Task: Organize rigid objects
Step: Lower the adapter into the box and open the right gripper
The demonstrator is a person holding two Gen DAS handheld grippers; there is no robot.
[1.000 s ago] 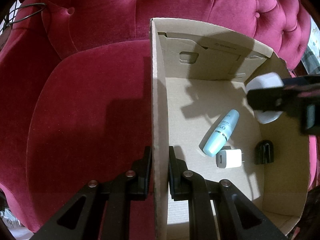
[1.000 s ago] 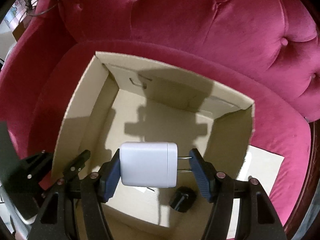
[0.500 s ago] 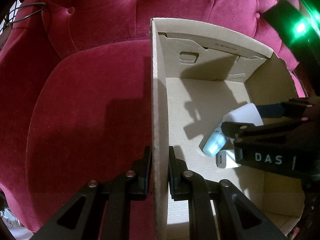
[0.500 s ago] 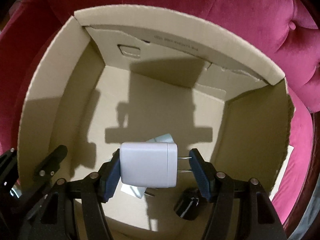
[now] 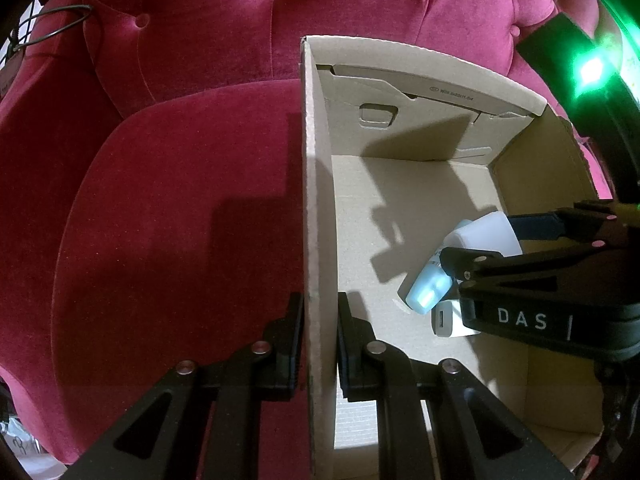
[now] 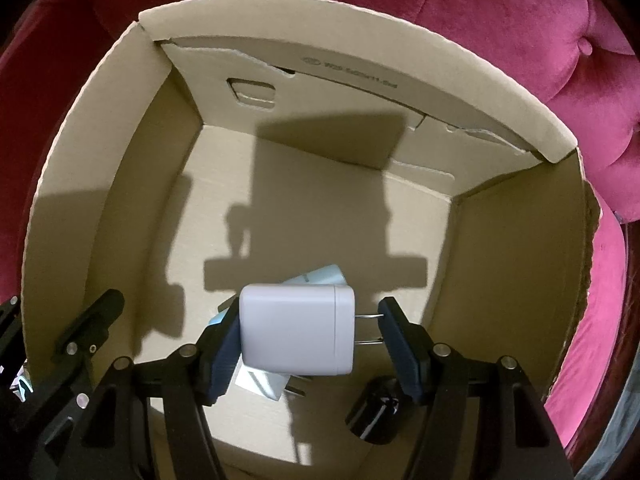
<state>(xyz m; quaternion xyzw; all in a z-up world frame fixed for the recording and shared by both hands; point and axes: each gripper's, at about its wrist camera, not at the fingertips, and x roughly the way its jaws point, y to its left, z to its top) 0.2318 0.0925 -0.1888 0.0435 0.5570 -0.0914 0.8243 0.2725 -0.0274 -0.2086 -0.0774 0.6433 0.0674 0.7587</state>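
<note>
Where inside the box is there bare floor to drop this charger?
Free: the box floor toward the far wall and left wall. Crowded: right under the right tool holding the white charger, where the blue tube, small white plug and black adapter lie.

white charger (image 6: 297, 330) | prongs sideways | above cardboard box (image 6: 120, 184) floor

Your left tongs (image 5: 318, 344) clamp the cardboard box (image 5: 316, 200) wall; your right tongs (image 5: 480, 248) hold a white charger (image 5: 486, 236) inside, above a blue tube (image 5: 428, 290).
</note>
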